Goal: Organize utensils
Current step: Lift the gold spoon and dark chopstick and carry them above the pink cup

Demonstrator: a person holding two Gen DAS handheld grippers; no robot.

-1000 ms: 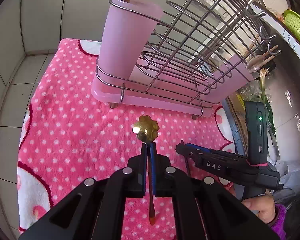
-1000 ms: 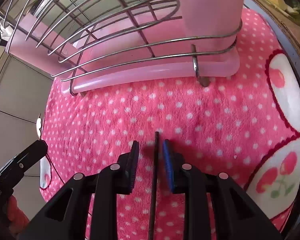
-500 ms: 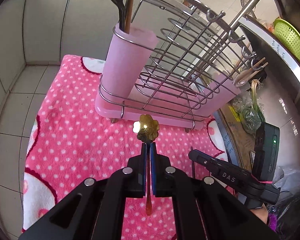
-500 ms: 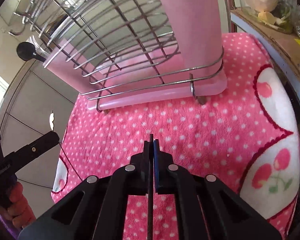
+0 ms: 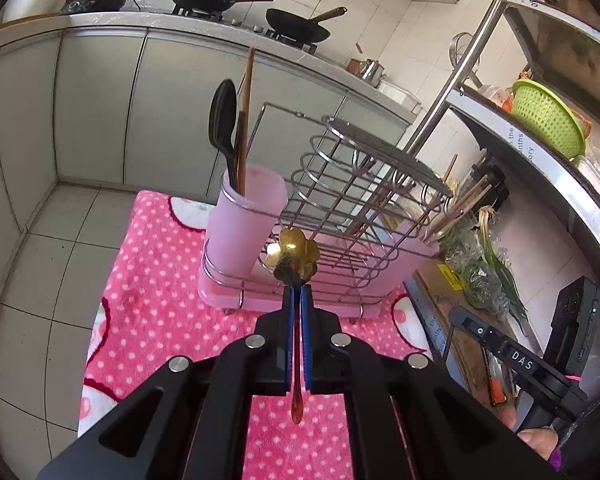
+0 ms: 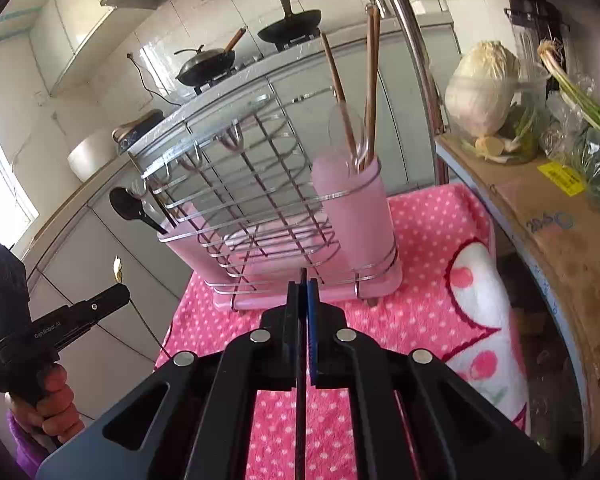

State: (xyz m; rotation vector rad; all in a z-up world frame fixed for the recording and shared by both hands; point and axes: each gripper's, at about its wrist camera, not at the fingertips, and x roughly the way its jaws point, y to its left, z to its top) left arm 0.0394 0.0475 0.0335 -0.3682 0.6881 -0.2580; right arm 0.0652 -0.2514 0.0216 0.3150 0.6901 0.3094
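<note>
My left gripper (image 5: 296,292) is shut on a gold flower-shaped spoon (image 5: 296,254) with a red handle, held in the air in front of the wire rack (image 5: 356,208). A pink utensil cup (image 5: 242,220) on the rack's near end holds a black spoon and wooden chopsticks. My right gripper (image 6: 303,286) is shut on a thin dark chopstick (image 6: 300,400), raised above the pink dotted towel (image 6: 420,312), facing the rack (image 6: 252,200) and its other pink cup (image 6: 356,216) with chopsticks and a clear spoon.
The rack stands on the pink towel (image 5: 152,300) over a tiled floor. A shelf with a green basket (image 5: 546,120) and vegetables (image 5: 488,272) is to the right. A cardboard box (image 6: 560,232) with cabbage borders the towel. The other gripper shows in each view (image 5: 512,356) (image 6: 60,324).
Both grippers have risen well above the towel with their utensils. The right gripper closed on the chopstick a second ago and lifted it. The rack now appears farther below and ahead.
</note>
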